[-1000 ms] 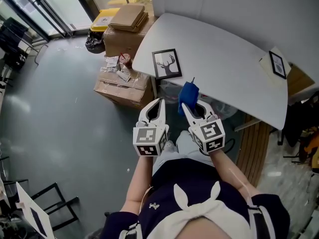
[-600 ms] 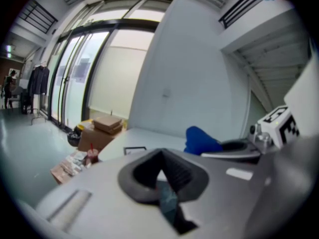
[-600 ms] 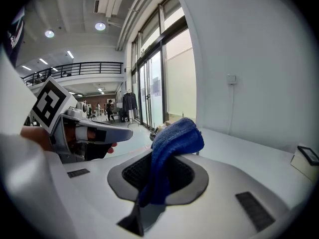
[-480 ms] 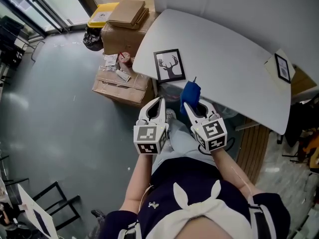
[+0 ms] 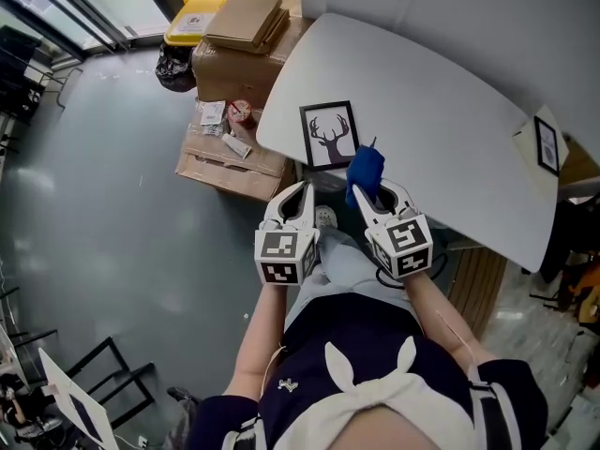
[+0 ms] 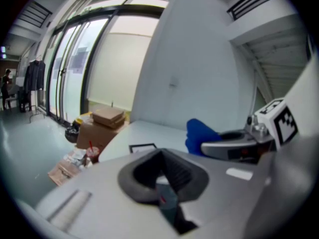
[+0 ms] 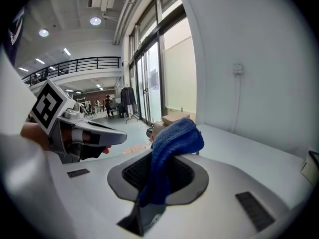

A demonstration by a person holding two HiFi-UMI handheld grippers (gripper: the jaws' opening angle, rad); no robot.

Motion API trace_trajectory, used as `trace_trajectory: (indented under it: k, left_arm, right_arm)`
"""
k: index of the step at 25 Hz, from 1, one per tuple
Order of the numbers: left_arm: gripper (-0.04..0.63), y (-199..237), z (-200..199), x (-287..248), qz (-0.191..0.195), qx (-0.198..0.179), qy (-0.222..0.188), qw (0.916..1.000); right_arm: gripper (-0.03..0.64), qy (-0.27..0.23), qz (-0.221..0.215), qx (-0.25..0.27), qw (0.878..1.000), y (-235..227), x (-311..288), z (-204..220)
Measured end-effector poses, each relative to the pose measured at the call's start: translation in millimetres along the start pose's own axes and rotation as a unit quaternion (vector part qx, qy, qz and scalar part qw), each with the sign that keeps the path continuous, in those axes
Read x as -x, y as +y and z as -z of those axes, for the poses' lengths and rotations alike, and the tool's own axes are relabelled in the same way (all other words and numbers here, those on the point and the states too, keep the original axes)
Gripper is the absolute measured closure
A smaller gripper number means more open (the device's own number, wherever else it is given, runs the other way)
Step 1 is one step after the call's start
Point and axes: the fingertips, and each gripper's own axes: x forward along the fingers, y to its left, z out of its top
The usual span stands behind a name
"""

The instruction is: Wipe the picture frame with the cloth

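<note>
A black picture frame with a deer print lies flat near the front left edge of the white table. My right gripper is shut on a blue cloth, which hangs just off the frame's near right corner, above the table edge. In the right gripper view the cloth drapes out between the jaws. My left gripper is shut on nothing, short of the table and below the frame. The left gripper view shows the frame ahead and the cloth to the right.
Cardboard boxes stand on the grey floor left of the table, with a cup and litter on a lower box. A yellow-lidded bin and a black bag sit behind. A second small frame lies at the table's far right.
Both grippers have come closer to the table. The blue cloth now sits beside the frame's near right corner. Both grippers stay shut as before.
</note>
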Motion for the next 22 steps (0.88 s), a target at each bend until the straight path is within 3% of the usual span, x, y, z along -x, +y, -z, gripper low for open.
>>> trace_trajectory:
  k: [22]
  left_arm:
    - [0.592, 61, 22, -98, -0.01, 0.015, 0.086, 0.9961]
  right_arm:
    - [0.551, 0.04, 0.003, -0.009, 0.999, -76, -99, -11]
